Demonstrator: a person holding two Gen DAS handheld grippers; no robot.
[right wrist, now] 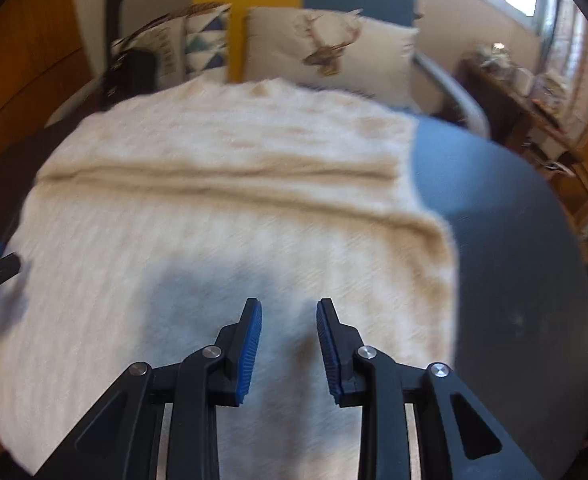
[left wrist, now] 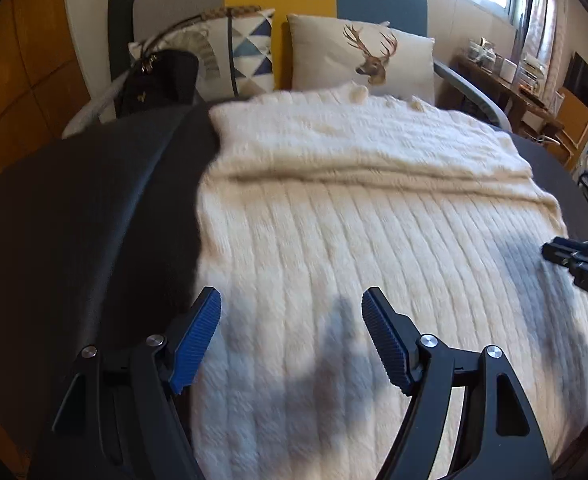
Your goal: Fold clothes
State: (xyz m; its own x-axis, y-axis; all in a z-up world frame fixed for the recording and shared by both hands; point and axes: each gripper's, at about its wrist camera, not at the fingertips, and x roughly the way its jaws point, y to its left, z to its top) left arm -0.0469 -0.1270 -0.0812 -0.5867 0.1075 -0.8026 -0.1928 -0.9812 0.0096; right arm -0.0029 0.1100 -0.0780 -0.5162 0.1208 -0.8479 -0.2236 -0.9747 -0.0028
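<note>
One cream ribbed knit garment (left wrist: 366, 216) lies spread flat on the dark round surface (left wrist: 93, 220), and a fold already runs straight across it, so the far part sits doubled over the near part. The near ribbed panel reaches toward both pairs of tongs, and its right edge stops short of the rim, leaving bare surface (right wrist: 514, 240) on that side.

Both tools hang just above the knit and grip nothing. The left tongs (left wrist: 291, 312) stand wide apart over the garment's near left edge, where cream meets dark. The right tongs (right wrist: 289, 312) have a narrower gap, though plainly parted, over the near right portion; their tips also show at the right edge of the left camera's view (left wrist: 574, 258).

To my eye the step in hand is taking up the near hem for another fold. To do it well, each pair should come down at a matching corner, bite through the full thickness of the thick, stretchy knit, and lift evenly so the ribs stay straight. Uneven height would drag the existing crease askew. The right-hand view is blurred, so I cannot tell how close those tips sit to the fabric.

Beyond the surface stands a sofa with a deer cushion (left wrist: 364, 58), a triangle-patterned cushion (left wrist: 249, 56) and a black bag (left wrist: 157, 80).
</note>
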